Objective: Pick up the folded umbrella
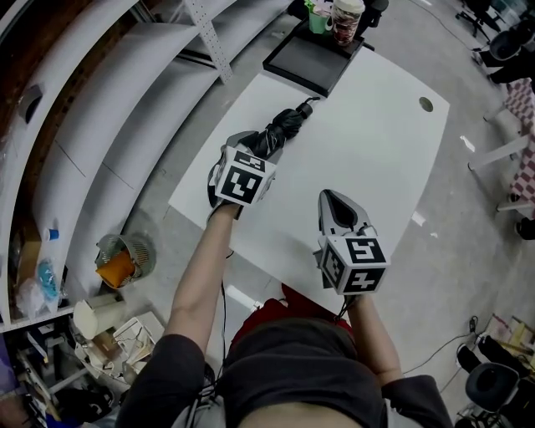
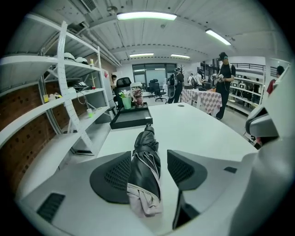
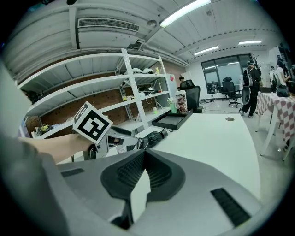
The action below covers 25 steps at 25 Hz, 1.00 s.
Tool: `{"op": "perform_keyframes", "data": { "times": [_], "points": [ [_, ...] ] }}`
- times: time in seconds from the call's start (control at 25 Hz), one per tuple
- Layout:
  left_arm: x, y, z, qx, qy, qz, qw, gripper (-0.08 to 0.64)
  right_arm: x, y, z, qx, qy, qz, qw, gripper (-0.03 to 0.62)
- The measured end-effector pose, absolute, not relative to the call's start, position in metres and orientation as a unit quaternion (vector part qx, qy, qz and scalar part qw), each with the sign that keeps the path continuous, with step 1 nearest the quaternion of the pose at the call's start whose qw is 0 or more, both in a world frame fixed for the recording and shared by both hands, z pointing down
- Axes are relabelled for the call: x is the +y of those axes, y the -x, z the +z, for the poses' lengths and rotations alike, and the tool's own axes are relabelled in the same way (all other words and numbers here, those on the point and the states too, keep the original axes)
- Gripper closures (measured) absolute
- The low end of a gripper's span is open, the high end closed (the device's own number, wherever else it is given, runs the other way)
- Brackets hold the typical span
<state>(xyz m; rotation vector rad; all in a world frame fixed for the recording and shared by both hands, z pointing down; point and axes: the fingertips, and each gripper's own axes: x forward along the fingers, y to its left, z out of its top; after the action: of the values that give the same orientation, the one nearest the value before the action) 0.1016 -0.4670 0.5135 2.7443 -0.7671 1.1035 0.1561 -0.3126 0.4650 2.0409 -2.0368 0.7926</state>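
The folded black umbrella (image 1: 284,127) lies on the white table (image 1: 376,142) near its left edge, handle toward the black tray. My left gripper (image 1: 254,145) stands open astride the umbrella's near end. In the left gripper view the umbrella (image 2: 146,170) lies between the two dark pads (image 2: 113,177): it rests against the left one, with a gap to the right one. My right gripper (image 1: 333,199) hovers over the table's near part, apart from the umbrella, jaws shut and empty. In the right gripper view the right gripper (image 3: 144,153) has its pads meeting, and the umbrella (image 3: 154,137) lies beyond beside the left gripper (image 3: 120,138).
A black tray (image 1: 313,58) with cups (image 1: 345,17) sits at the table's far end. A cable hole (image 1: 426,104) is at the far right. White shelving (image 1: 100,100) runs along the left. Floor clutter with an orange container (image 1: 117,267) lies near left. People and chairs stand far off.
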Motion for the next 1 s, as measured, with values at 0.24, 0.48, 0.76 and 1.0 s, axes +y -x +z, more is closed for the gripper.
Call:
{"op": "perform_keyframes", "data": {
  "times": [0.24,0.48,0.76,1.0],
  "points": [
    [-0.478,-0.110,0.528,-0.238,-0.895,0.376,0.045,0.313,-0.321,-0.160,0.474,-0.675,-0.680,0.275,0.081,0.574],
    [-0.486,-0.120,0.547,-0.225,-0.887,0.401,0.048,0.302,-0.325,-0.170,0.482,-0.669,-0.683,0.282,0.084,0.574],
    [-0.494,-0.121,0.562,-0.223,-0.878,0.421,0.056,0.301,-0.330,-0.172,0.487,-0.669,-0.681,0.286,0.089,0.574],
    [-0.497,-0.123,0.573,-0.209,-0.872,0.437,0.062,0.301,-0.331,-0.177,0.494,-0.662,-0.683,0.294,0.094,0.574]
  ]
}}
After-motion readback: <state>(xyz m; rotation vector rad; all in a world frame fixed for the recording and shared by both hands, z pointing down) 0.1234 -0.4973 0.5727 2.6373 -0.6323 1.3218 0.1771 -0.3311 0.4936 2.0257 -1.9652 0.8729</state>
